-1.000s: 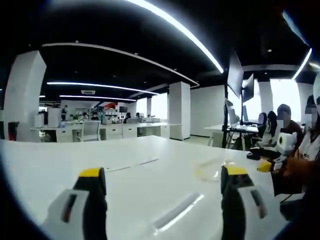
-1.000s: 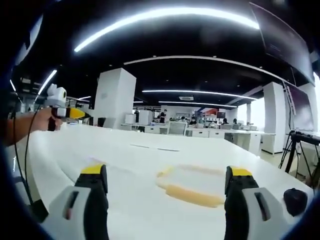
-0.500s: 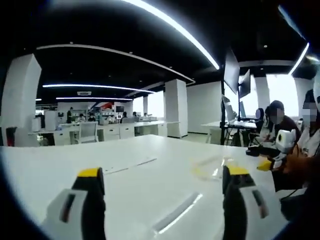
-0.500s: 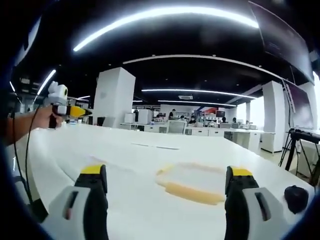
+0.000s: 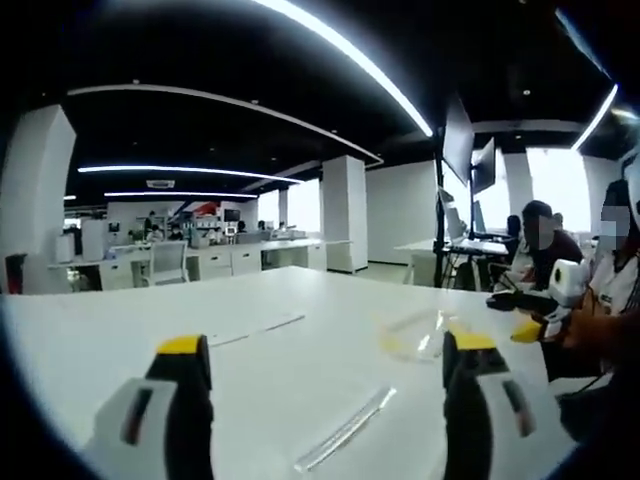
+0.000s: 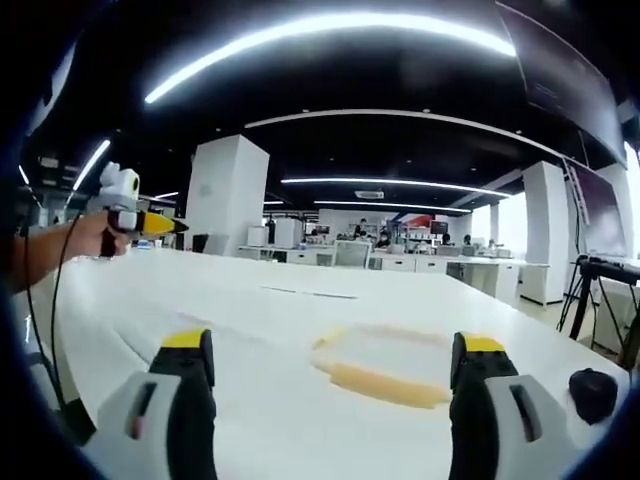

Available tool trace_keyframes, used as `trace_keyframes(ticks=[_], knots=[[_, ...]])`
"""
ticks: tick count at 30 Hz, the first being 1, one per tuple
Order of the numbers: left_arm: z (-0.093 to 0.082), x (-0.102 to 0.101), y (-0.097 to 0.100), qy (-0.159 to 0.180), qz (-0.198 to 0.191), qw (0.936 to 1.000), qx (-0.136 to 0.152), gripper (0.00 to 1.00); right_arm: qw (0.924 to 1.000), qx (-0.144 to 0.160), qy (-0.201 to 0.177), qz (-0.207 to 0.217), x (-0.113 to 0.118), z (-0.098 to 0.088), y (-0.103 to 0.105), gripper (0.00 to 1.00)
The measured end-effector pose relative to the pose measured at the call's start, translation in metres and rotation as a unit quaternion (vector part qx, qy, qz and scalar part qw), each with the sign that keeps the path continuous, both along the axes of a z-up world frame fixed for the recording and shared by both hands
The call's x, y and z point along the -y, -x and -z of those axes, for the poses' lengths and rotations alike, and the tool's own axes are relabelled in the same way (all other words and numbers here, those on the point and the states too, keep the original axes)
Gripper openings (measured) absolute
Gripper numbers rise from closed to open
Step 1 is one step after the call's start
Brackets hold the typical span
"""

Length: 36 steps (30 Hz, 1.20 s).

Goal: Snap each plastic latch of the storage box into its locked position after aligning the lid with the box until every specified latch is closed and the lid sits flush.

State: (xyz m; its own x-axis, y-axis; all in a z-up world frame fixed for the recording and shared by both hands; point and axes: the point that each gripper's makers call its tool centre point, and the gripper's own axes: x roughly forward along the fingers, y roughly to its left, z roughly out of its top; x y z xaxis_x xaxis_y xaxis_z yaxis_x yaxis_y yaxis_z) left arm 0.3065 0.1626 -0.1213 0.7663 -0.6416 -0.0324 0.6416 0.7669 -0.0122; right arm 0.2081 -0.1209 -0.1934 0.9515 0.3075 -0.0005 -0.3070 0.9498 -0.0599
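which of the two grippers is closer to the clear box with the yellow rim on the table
The right gripper: the storage box lies just ahead between its open jaws. The left gripper is held off to the side, away from the box.

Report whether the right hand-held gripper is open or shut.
Open: the right hand-held gripper has its jaws wide apart, nothing between them.

A glossy white bench [image 6: 250, 330] carries a clear plastic storage box with a yellow rim [image 6: 385, 365], translucent with a faint yellow edge [image 5: 415, 335] in the left gripper view. The right gripper [image 6: 325, 370] has black jaws tipped in yellow on pale grey bodies; the left gripper [image 5: 325, 365] matches, and appears [image 6: 135, 215] white with a yellow nose in a hand at the right gripper view's left. Beyond stand white pillars [image 6: 228, 195], a black ceiling [image 6: 400, 80] with white light strips, and a small black object [image 6: 592, 388].
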Motion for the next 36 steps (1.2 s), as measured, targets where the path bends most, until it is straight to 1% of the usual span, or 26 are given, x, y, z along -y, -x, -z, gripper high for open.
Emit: trace_keyframes(ticks=[5, 16, 19, 32, 36], knots=[[0.001, 0.002, 0.0, -0.006, 0.005, 1.0, -0.001, 0.97, 1.0, 0.0, 0.001, 0.001, 0.001, 0.001, 0.0, 0.99], [0.003, 0.007, 0.0, -0.008, 0.013, 0.9999, -0.003, 0.98, 1.0, 0.002, 0.001, 0.001, -0.001, 0.003, 0.0, 0.99], [0.005, 0.012, 0.0, -0.014, 0.02, 0.9997, -0.004, 0.98, 1.0, 0.002, 0.001, 0.002, -0.001, 0.004, 0.0, 0.99], [0.009, 0.021, 0.0, -0.017, 0.03, 0.9993, -0.01, 0.99, 1.0, 0.002, 0.0, 0.002, 0.001, 0.006, 0.001, 0.99], [0.006, 0.025, 0.0, -0.016, 0.033, 0.9993, -0.007, 0.99, 1.0, 0.002, -0.002, 0.001, 0.0, 0.007, 0.002, 0.98]])
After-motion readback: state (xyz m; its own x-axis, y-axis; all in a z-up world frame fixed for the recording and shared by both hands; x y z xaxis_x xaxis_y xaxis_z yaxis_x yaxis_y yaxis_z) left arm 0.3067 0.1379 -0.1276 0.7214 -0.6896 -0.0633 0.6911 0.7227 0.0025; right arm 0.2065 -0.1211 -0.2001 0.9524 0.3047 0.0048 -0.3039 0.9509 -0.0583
